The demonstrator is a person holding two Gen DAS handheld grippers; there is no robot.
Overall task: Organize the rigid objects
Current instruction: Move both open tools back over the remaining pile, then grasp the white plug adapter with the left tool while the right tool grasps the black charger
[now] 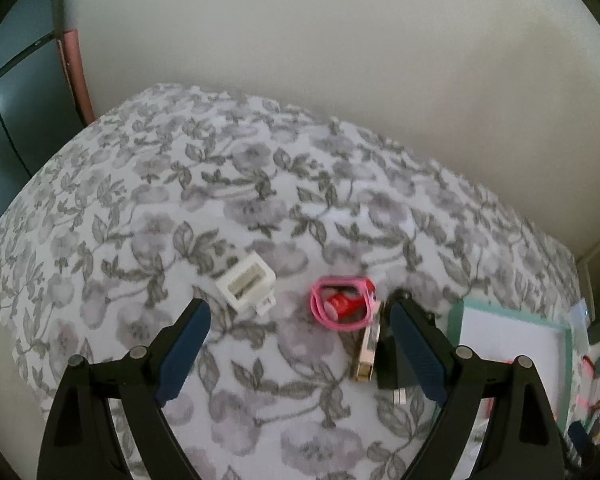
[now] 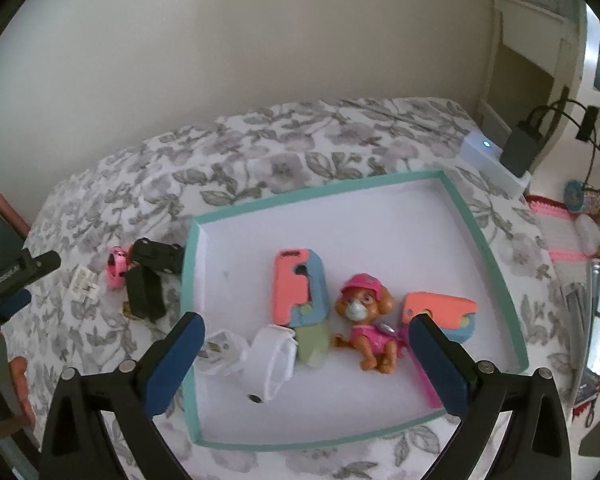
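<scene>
White adapter (image 1: 246, 286) lies on the floral bed (image 1: 140, 208), just beyond the left gripper (image 1: 296, 344), toward its left finger, long axis slanting up-right. Both grippers' fingers stand apart, empty; the right gripper (image 2: 306, 360) hangs over the teal-rimmed tray (image 2: 496, 256). A black charger (image 1: 392, 360) is half hidden behind the left gripper's right finger.

One tray (image 2: 496, 264), one dog figure (image 2: 366, 320), two coral-blue cases (image 2: 296, 284), one white plug (image 1: 246, 282).

I'm seeing a teal-rimmed white tray (image 2: 484, 216) on the grey floral bedspread (image 2: 300, 140), holding a pink-capped tan pup figure (image 2: 366, 320).
</scene>
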